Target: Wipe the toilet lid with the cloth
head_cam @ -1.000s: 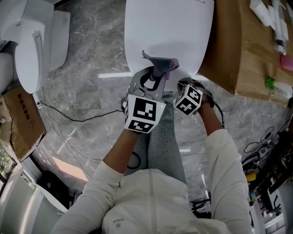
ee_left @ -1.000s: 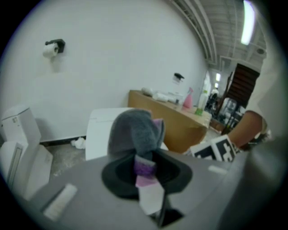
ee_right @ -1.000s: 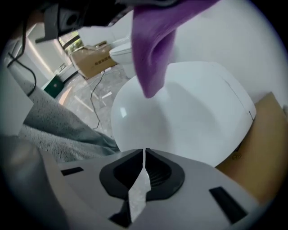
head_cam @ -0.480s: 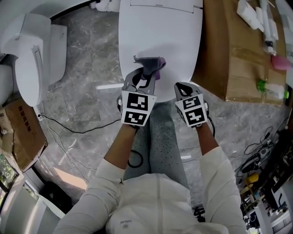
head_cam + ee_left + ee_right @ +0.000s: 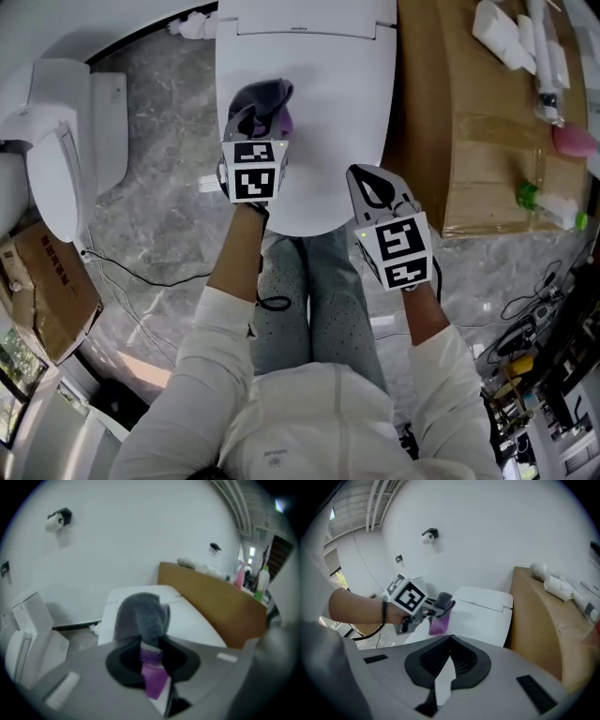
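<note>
A grey and purple cloth (image 5: 271, 97) is seen pinched in the left gripper (image 5: 251, 125), whose jaws are closed on a bunched fold of it. The cloth is held over the left side of the closed white toilet lid (image 5: 333, 112), towards its rear edge. Whether the fabric already rests on the lid cannot be told for certain, as the left gripper view is blurred. The cloth is judged to be light, soft and limp: it droops over the jaws and would be expected to flatten under gentle pressure and to slide easily on the glossy lid. A hold on a gathered fold, as shown, is judged suitable, since a loose flap is left free for wiping. The right gripper (image 5: 373, 184) is held empty, its jaws brought together, just off the lid's front right edge. The lid is smooth, hard and bare. A grey marbled floor (image 5: 159, 187) with trailing cables (image 5: 141, 246) is shown around it, a second white toilet (image 5: 58, 122) at the left, and a brown cardboard surface (image 5: 469, 112) with bottles at the right.
</note>
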### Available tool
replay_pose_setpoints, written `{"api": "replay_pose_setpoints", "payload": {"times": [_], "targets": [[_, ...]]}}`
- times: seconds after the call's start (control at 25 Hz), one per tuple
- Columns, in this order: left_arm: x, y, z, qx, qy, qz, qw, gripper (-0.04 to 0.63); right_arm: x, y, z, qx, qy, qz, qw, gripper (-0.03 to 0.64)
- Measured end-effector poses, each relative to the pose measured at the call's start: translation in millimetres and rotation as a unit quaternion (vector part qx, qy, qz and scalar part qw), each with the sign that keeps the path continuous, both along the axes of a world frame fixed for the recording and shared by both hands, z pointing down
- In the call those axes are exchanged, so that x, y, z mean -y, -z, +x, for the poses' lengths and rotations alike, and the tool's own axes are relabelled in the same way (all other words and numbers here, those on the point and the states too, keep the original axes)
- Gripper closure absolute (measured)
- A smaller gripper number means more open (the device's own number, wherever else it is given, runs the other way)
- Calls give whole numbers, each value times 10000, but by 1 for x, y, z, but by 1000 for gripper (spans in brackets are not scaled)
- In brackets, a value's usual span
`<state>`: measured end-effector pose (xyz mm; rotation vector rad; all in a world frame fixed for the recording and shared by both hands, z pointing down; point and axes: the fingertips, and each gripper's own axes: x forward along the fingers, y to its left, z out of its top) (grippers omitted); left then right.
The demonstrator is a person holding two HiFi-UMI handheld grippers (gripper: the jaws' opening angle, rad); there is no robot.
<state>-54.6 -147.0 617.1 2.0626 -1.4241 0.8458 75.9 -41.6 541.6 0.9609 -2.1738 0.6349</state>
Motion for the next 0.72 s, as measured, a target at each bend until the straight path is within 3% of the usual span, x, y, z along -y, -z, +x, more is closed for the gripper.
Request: {"api": "replay_pose_setpoints", "payload": {"times": [0.2,0.32,0.44,0.56,0.72], "targets": [[51,-52,-1,123,410,-429,9982,529,18,12,30,44,-114,69,9999,601],[71,-65,24,126,346,-511,9980,529,29,20,42,69,-212,78,9997,601],[91,-66,61,-183,254,-506,9982,529,45,32,47,204,-422,130,9988,601],[97,-65,111,-488,-64,-563,9972,529,62,48,50,338,-599,307,9972,601],[59,-63,172,-590,-848,-610,9928,529,69,62,49,375,-577,454,9966,601]]}}
